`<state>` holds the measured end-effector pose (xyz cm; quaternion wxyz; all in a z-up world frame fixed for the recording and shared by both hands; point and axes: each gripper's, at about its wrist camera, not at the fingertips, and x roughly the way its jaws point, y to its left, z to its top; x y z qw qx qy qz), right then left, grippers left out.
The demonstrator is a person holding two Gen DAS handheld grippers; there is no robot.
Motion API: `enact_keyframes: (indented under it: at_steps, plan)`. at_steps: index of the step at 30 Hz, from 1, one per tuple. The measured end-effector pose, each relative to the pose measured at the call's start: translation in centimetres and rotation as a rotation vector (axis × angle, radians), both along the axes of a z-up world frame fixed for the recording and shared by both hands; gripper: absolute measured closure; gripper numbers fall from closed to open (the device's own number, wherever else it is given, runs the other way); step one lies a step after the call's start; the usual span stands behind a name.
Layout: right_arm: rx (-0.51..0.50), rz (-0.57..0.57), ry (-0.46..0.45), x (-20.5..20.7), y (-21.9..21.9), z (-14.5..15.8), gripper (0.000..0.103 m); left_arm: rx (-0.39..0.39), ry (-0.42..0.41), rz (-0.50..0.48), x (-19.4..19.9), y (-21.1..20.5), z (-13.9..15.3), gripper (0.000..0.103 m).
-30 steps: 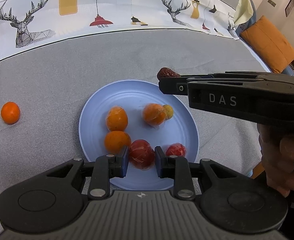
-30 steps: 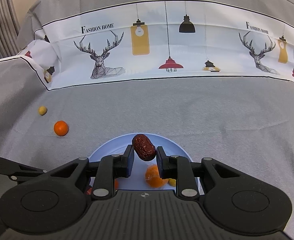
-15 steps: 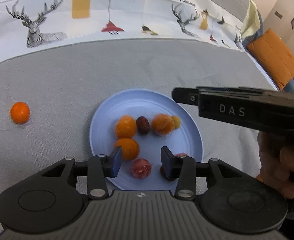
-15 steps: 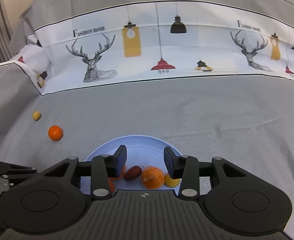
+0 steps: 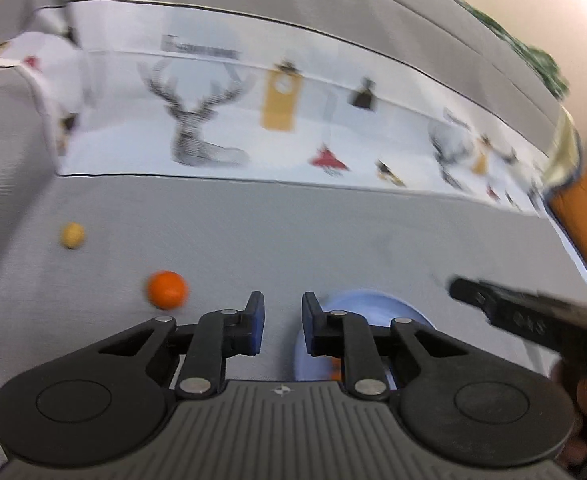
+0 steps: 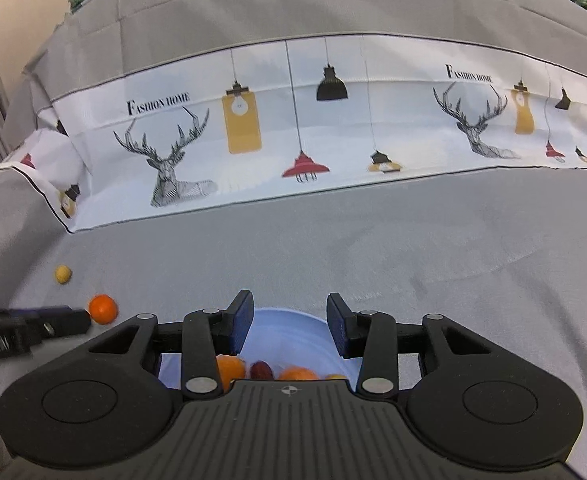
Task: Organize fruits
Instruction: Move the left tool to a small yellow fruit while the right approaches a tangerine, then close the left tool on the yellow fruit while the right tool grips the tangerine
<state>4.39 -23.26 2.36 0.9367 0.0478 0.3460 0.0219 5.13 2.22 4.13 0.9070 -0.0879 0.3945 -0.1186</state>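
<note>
The left hand-held gripper (image 5: 282, 322) is seen with its blue-padded fingers set apart, a narrow gap between them, and nothing is held or touched; grey cloth shows through the gap. The right hand-held gripper (image 6: 289, 322) is spread wider, its fingers likewise empty, and it is poised above the near part of the blue plate (image 6: 293, 330). On the plate, at the lower edge of the right wrist view, an orange (image 6: 229, 366), a dark red date (image 6: 261, 369), a second orange (image 6: 296, 373) and a sliver of a yellow fruit (image 6: 335, 377) are partly hidden by the gripper body. Off the plate to its left, on the grey worktop cloth (image 6: 413, 248), a loose orange (image 5: 167, 290) is found, and further left of the plate and farther back a small yellow fruit (image 5: 72, 235) lies apart from it. In the right wrist view the tip of the left gripper lies just beside that loose orange; contact cannot be told. Beyond the plate a white band printed with deer and lamps (image 6: 293, 132) runs across the cloth. The left wrist view is blurred.
</note>
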Motion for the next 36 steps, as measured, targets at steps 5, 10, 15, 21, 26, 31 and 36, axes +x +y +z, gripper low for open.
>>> enact_keyframes:
  at_steps: [5, 10, 15, 21, 26, 31, 36]
  plan:
    - [0.033, 0.035, -0.029, 0.3, 1.3, 0.3, 0.079, 0.013, 0.036, 0.105, 3.4, 3.7, 1.2, 0.081]
    - [0.054, 0.095, -0.049, 0.6, 3.4, 0.4, 0.082, 0.021, -0.007, 0.188, 6.1, 7.5, 1.0, 0.081]
    - [0.05, 0.177, -0.044, 1.5, 6.2, -0.1, 0.082, -0.024, 0.066, 0.329, 7.3, 11.1, -1.1, 0.083]
    - [0.067, 0.292, 0.006, 3.3, 10.6, -1.1, 0.081, 0.003, 0.117, 0.35, 8.7, 11.3, -2.6, 0.083]
    - [0.064, 0.335, 0.037, 4.8, 13.4, -2.3, 0.08, 0.032, 0.132, 0.346, 9.3, 11.1, -3.5, 0.083]
    - [0.067, 0.35, 0.08, 6.6, 15.0, -3.9, 0.076, 0.021, 0.156, 0.368, 10.1, 11.8, -4.4, 0.083]
    - [0.068, 0.376, 0.103, 8.0, 16.5, -5.0, 0.068, -0.015, 0.176, 0.399, 10.8, 13.1, -5.1, 0.08]
